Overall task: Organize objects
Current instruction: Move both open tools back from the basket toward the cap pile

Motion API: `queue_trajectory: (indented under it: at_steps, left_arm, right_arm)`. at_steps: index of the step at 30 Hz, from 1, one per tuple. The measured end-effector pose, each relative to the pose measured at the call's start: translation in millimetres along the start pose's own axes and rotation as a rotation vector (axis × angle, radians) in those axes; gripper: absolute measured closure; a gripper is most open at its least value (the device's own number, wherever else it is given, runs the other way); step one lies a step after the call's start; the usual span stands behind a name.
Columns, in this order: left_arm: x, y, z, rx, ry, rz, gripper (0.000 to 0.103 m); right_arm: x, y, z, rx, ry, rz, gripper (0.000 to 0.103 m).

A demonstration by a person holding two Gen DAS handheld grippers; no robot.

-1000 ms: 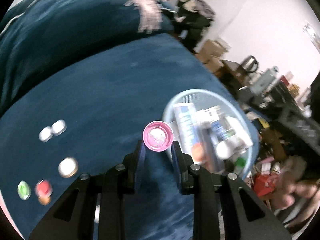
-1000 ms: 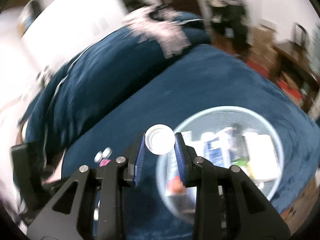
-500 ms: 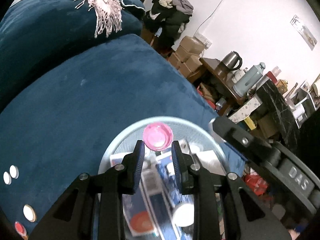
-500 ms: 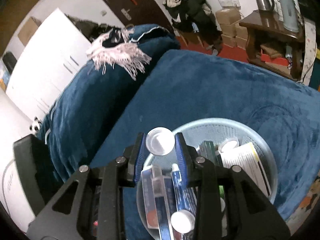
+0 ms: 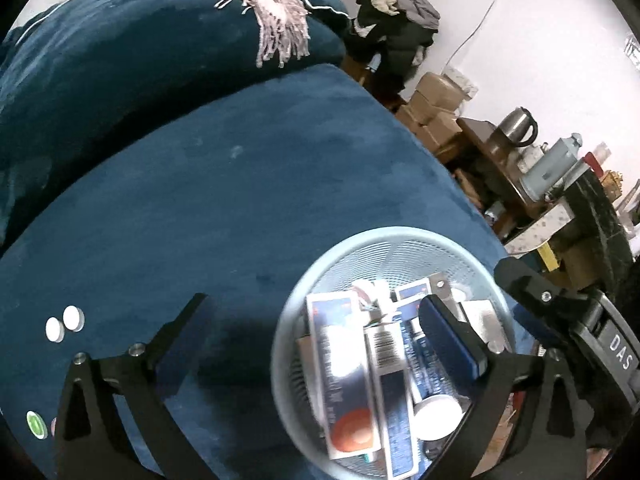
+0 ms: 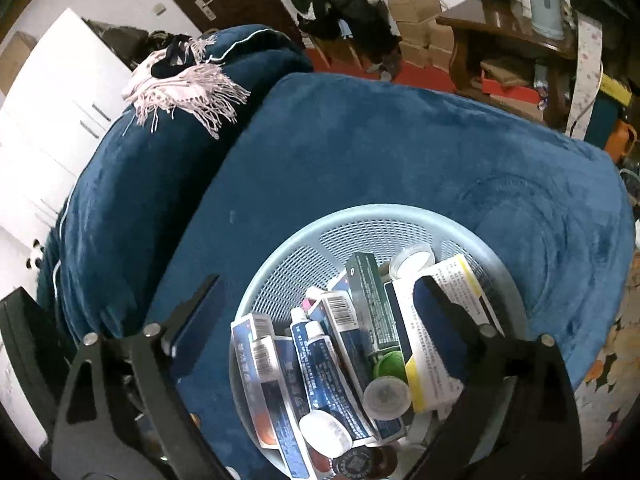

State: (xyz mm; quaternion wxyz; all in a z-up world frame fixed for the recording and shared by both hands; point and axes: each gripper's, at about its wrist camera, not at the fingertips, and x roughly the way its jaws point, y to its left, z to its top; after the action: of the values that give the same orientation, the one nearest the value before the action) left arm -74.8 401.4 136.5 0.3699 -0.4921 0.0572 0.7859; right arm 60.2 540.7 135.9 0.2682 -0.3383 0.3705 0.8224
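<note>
left gripper [image 5: 320, 320]: fingers just spread wide, nothing between | right gripper [image 6: 320, 304]: fingers just opened wide, empty | basket [image 6: 280, 256] of tubes and boxes on blue bed [image 6: 400, 140], under both | white caps [image 5: 64, 324] on bed, left

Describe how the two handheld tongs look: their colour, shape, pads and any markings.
Both tongs are matte black with angular, triangular cut-out frames and small silver screws. The left tongs and the right tongs each carry dark blue pads on the inner faces of the fingers. In the left wrist view, the body of the right tongs bears white letters "DAS". No cables or sleeves show.
</note>
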Motion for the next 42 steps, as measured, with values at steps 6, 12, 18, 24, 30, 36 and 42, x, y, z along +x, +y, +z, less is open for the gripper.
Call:
queue_trajectory:
  at_steps: [6,12,18,24,30,36,42]
  left_arm:
    - [-7.7,13.4,-3.5,0.002,-0.014,0.039,0.001]
    - [-17.8,24.8,-7.6,0.009,-0.033,0.085,0.001]
    - [-32.2,42.7,-15.4,0.009,-0.047,0.114,0.001]
    - [-48.7,69.6,-29.6,-0.014,-0.050,0.154,0.001]
    - [-60.6,99.4,-44.7,-0.050,-0.043,0.191,0.001]
    - [-85.7,128.0,-66.9,-0.120,-0.073,0.123,0.001]
    - [-123.0,172.4,-101.2,-0.260,-0.124,0.135,0.001]
  right_arm:
    - [2.2,16.2,-9.3,-0.093,0.007,-0.006,0.000]
    - [3.8,31.3,-16.8,-0.151,0.026,-0.008,0.000]
    - [5.3,46.7,-25.1,-0.195,0.035,-0.016,0.000]
    - [7.4,74.8,-40.2,-0.280,0.051,-0.017,0.000]
    - [8.5,101.7,-56.6,-0.341,0.070,0.006,0.000]
    - [4.7,131.6,-75.3,-0.385,0.091,0.042,0.000]
    - [-14.0,170.3,-100.7,-0.517,0.006,-0.082,0.000]
